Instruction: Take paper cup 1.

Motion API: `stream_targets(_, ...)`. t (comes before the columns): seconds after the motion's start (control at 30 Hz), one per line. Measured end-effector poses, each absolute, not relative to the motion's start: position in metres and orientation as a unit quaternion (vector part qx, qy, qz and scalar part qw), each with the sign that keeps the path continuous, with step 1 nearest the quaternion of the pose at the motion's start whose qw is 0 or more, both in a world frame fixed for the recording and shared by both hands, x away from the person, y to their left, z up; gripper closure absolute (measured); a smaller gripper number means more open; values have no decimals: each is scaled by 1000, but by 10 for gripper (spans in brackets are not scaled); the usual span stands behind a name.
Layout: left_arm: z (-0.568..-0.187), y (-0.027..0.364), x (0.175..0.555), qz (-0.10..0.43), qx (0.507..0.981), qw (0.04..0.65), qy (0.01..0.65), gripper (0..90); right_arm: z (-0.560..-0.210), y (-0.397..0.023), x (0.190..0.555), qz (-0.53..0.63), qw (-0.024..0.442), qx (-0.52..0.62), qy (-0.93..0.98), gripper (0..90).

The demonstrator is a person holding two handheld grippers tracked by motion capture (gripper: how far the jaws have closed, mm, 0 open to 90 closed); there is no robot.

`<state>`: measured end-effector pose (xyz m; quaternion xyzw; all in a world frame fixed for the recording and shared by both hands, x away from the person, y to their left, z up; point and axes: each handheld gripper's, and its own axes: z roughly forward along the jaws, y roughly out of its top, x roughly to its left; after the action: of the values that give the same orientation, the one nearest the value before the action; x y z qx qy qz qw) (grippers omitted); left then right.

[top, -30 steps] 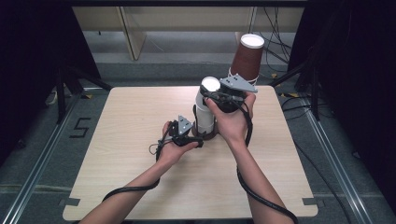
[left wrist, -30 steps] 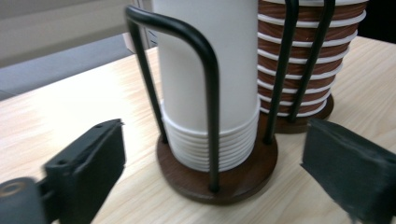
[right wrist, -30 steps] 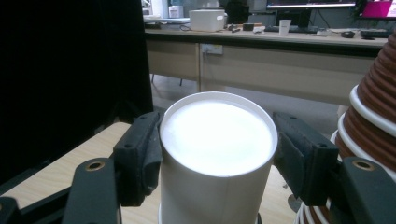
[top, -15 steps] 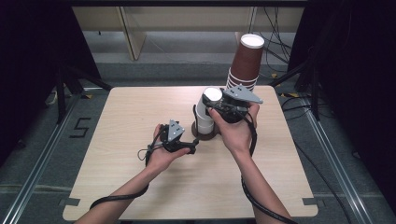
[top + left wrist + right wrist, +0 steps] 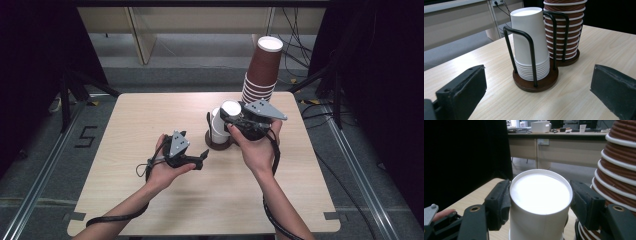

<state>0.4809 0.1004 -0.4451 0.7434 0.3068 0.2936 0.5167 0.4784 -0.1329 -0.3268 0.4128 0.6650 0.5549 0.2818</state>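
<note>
White cups, brown cups, dark rack on pale wood

The stack of white cups (image 5: 531, 42) is plain white, its rims showing as fine white bands low in the frame; the stack of brown cups (image 5: 564, 30), upper right, is ribbed reddish brown striped with white rims. The holder (image 5: 535, 83) has a dark brown round base and black wire hoops. The table (image 5: 125, 130) is light, faintly grained wood. Both the left gripper (image 5: 197, 159) and right gripper (image 5: 540, 202) are black with grey plates.

brown cup stack (image 5: 564, 30): top cut off | white cup stack (image 5: 540, 220): lower part cut off
</note>
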Motion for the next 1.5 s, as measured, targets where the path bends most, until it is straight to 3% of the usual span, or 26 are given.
stream_targets(0.5, -439, 110, 453, 299, 755, 515, 274, 0, -344, -135, 468, 568, 244, 420, 664, 359)
stream_targets(0.7, -440, 113, 439, 302, 754, 522, 259, 0, -356, -150, 463, 587, 204, 445, 645, 359)
stream_targets(0.77, -443, 110, 433, 307, 754, 526, 247, 0, -367, -159, 464, 596, 165, 467, 631, 359)
stream_targets(1.1, -457, 84, 427, 304, 746, 559, 196, 0, -396, -187, 472, 617, 78, 516, 589, 359)
stream_targets(1.5, -460, 76, 436, 297, 745, 569, 179, 2, -419, -204, 472, 629, 22, 549, 551, 359)
